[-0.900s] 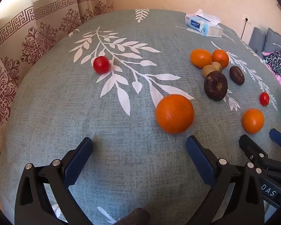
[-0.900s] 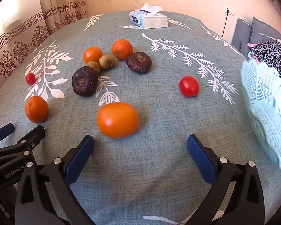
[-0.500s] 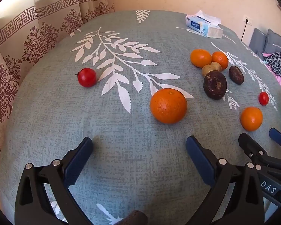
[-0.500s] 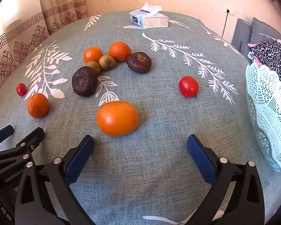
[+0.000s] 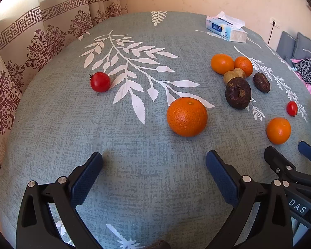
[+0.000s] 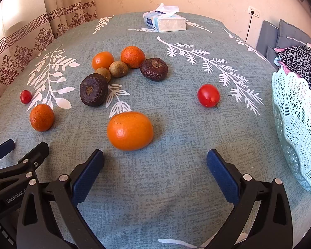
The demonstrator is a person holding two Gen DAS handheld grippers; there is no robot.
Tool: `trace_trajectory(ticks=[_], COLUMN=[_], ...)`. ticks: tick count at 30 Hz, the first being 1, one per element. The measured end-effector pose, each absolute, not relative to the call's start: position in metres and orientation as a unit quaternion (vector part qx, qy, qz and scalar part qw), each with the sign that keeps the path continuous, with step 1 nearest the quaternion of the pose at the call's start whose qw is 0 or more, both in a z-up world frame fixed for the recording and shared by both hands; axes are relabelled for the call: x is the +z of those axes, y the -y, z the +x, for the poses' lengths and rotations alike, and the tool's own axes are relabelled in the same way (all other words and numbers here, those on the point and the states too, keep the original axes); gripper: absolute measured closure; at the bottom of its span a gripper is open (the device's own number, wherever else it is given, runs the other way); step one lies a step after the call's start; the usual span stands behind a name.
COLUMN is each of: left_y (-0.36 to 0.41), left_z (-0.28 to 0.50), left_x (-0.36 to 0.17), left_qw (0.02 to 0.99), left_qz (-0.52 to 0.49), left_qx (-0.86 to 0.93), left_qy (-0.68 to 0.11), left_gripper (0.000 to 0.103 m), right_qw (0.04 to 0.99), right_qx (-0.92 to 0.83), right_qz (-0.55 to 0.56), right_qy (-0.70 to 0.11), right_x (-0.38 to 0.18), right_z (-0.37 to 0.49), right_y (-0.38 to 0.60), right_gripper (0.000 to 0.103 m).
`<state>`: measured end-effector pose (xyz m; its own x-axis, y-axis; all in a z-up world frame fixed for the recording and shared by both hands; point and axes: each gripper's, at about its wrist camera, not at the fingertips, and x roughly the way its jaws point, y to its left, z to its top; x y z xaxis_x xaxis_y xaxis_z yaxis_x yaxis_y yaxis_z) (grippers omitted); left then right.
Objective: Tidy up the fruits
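Right wrist view: the oval orange (image 6: pixel 130 130) lies crosswise before both grippers' wide, empty jaws.

This is a home room: patterned curtains (image 5: pixel 41 41), a table with a leaf-printed cloth (image 6: pixel 197 62), a tissue box (image 6: pixel 165 21), and clothes on a grey sofa (image 6: pixel 280 35).

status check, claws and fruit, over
Left claw open, empty. Right claw open, empty. Nearest orange loose on the cloth just ahead of it; basket to the right. Nothing in the way.
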<state>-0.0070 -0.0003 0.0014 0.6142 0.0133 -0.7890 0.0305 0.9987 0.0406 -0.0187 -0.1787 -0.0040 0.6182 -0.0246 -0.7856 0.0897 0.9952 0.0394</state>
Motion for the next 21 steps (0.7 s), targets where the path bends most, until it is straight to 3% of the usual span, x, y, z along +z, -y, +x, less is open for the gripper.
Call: trace_trajectory(ticks=[21], left_y=[-0.0009], left_z=[-0.0071], left_x=[0.0004], left_qw=[0.898], left_qz=[0.025], left_qx=[-0.004], left_qy=[-0.439], left_gripper=[0.005], right_qw=[0.887], right_qx=[0.036], right_qz=[0.029], right_qy=[-0.46], right_x=[-0.0039], right_z=[-0.0134], right_y=[0.1866], right_gripper=[0.002])
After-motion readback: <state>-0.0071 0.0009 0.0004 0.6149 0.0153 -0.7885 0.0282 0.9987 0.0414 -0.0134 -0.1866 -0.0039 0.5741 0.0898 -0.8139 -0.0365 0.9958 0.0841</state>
